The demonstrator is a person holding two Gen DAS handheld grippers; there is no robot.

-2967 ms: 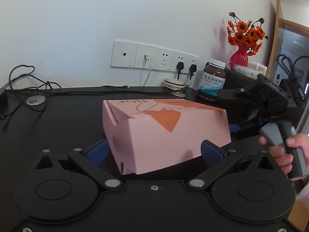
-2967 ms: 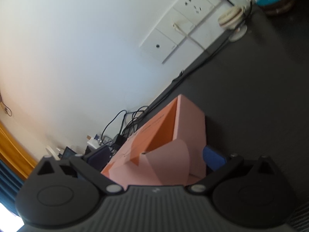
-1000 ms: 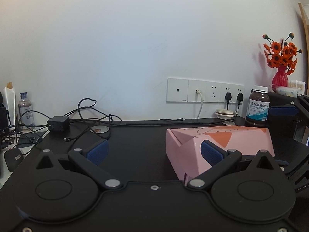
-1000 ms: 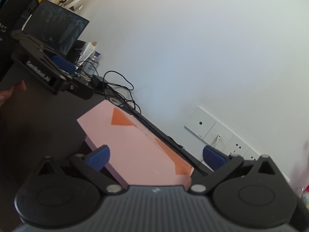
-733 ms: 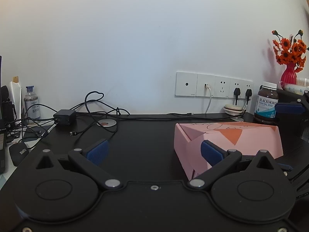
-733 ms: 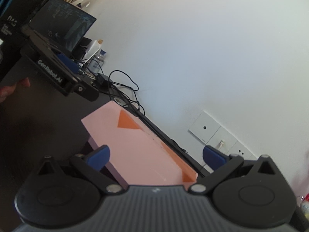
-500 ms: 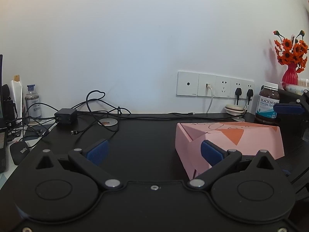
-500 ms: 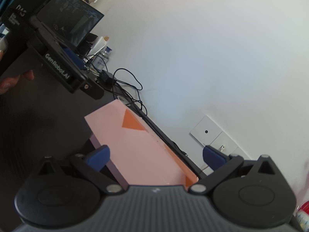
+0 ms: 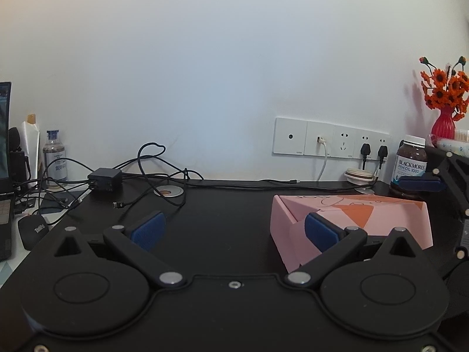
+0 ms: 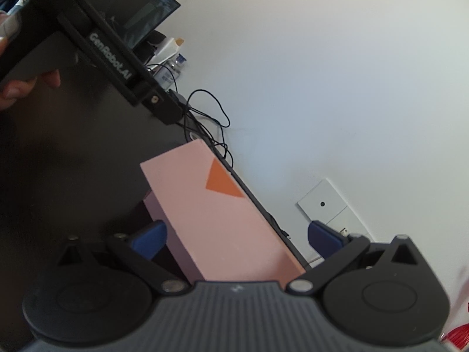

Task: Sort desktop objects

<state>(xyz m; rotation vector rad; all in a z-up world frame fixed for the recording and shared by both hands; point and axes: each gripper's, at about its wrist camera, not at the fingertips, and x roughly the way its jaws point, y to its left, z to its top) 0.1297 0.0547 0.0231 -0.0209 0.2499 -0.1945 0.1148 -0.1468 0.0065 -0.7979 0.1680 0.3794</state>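
A home desk corner: black desktop (image 9: 228, 205), wall sockets (image 9: 331, 138), tangled cables (image 9: 152, 173), flower vase (image 9: 444, 117), monitor (image 10: 140, 14).

My left gripper (image 9: 234, 228) is black with blue pads (image 9: 148, 230), silver screws and "GenRobot.AI" lettering.

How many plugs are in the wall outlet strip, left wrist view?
3. White plug in the second panel from the left; two black plugs side by side at the right end. None looks hidden.
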